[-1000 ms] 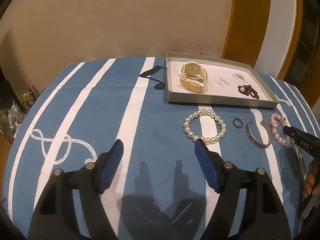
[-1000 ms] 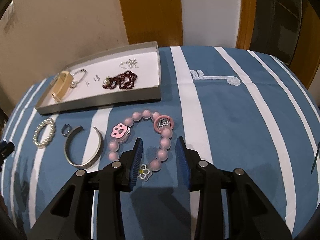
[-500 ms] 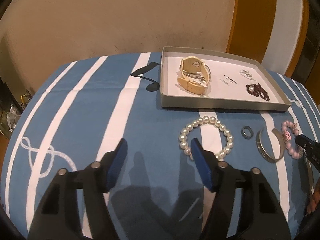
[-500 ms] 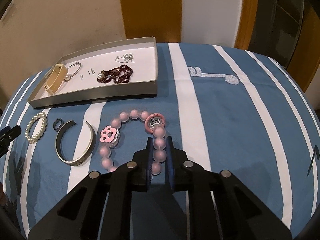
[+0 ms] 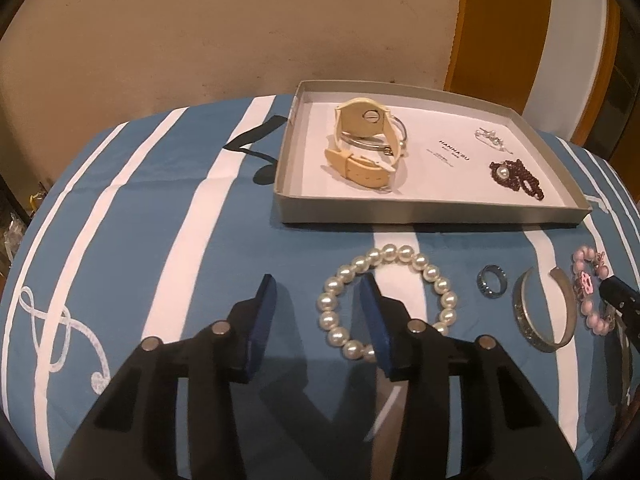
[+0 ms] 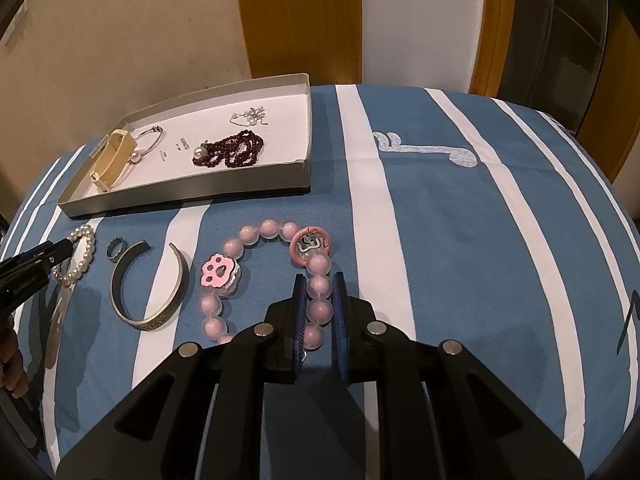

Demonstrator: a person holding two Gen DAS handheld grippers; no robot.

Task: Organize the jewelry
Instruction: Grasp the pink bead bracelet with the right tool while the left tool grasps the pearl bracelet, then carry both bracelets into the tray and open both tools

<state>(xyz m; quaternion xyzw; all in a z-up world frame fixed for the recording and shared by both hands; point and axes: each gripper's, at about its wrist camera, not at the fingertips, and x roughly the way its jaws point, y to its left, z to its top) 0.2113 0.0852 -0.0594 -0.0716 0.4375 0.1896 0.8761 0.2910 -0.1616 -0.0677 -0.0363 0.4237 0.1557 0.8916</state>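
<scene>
- Blue-and-white striped cloth covers the table [image 5: 120, 208]; loose pieces lie in a row along its near side, likely waiting for the tray.
- Left hand-held gripper [image 5: 316, 292] is open, one finger inside the pearl bracelet [image 5: 388, 304], apparently lining up a pinch.
- Ring [image 5: 491, 286] and cuff [image 5: 546, 312] lie just right of it.
- Right hand-held gripper [image 6: 319, 292] is clamped on the pink bracelet [image 6: 268, 280], probably to lift it.
- Tray [image 5: 420, 212] at the far edge holds a watch [image 5: 366, 142], bangle, dark beads [image 5: 518, 178] and a small silver piece.
</scene>
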